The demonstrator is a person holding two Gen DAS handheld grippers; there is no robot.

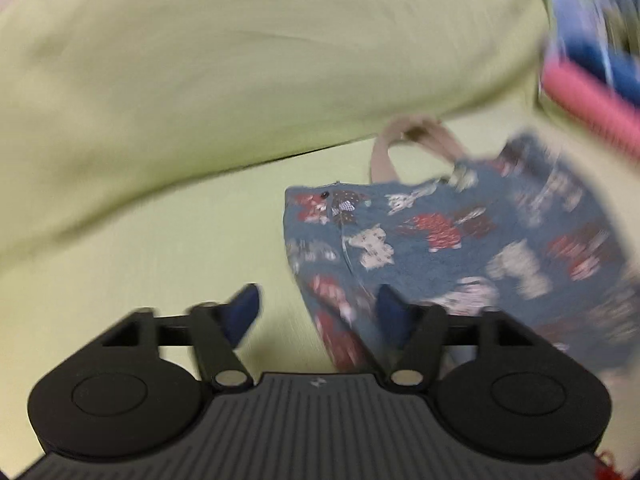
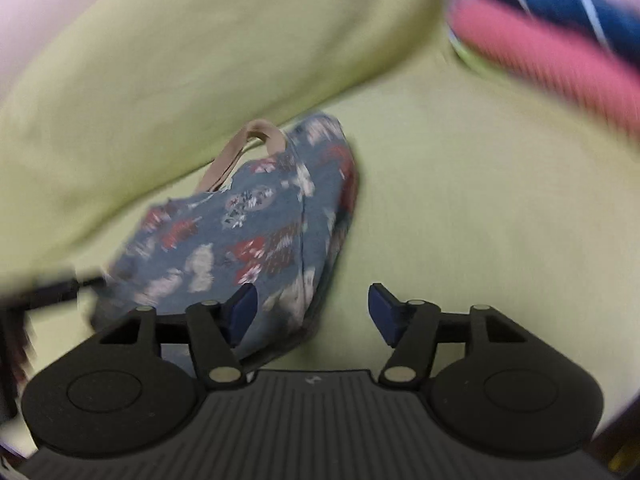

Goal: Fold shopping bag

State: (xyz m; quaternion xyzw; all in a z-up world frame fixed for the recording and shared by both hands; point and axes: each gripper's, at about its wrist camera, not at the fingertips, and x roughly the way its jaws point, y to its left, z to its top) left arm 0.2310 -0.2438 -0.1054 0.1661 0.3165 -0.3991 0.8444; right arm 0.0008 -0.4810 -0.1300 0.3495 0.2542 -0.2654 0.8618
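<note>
Both views are smeared with blur, so fine detail is uncertain. The left gripper (image 1: 318, 312) has its two blue-padded fingers spread apart with nothing between them except the near left edge of the shopping bag (image 1: 460, 248), which lies ahead and to the right of this claw; the right pad sits over the bag's printed cloth, though whether it touches the fabric cannot be told from this view, and the left pad hangs over the bare yellow-green sheet (image 1: 180, 248). The bag is blue cloth with red and white patches, lying flat on the sheet, its beige handle (image 1: 396, 140) looping away at the far end, close under a large yellow-green pillow (image 1: 240, 60) that fills the space beyond the claw. In the right wrist view the right gripper (image 2: 312, 310) is likewise wide apart and holds nothing; the same bag lies ahead and to the left of it, its near right edge running down toward the left pad, while the right pad hovers over bare sheet. Far ahead and to the right of each claw lies a pile of pink and dark blue fabric (image 2: 560, 28), too blurred to name. A dark shape at the left edge of the right wrist view is probably the other gripper.
</note>
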